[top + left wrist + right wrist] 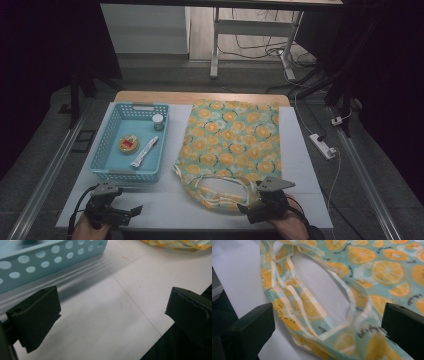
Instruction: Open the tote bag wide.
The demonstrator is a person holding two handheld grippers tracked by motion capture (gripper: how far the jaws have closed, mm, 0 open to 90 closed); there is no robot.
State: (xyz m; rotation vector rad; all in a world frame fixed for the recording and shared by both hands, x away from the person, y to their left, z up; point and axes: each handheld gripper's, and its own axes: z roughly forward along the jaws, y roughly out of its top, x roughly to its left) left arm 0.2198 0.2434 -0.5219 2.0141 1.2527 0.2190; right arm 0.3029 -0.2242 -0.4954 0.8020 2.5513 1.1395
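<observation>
Blue basket [131, 142] sits just ahead of my left gripper [131, 212], whose fingers [37, 315] are spread wide over bare white table [112, 315], gripping nothing. Inside the basket: a small jar [158, 121], a round tin [128, 144], a white tube [144, 151]. My right gripper [248, 209] is released too, fingers [252, 325] straddling the orange-print bag [230, 145] at its handle loops [294, 297], not clamped.

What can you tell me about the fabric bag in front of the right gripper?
The fabric bag is thin teal cloth printed with orange slices, lying flat on the white table, right of the blue basket. Its pale-trimmed handles lie in loops at the near end, facing the right gripper, whose open fingers flank them without gripping.
</observation>
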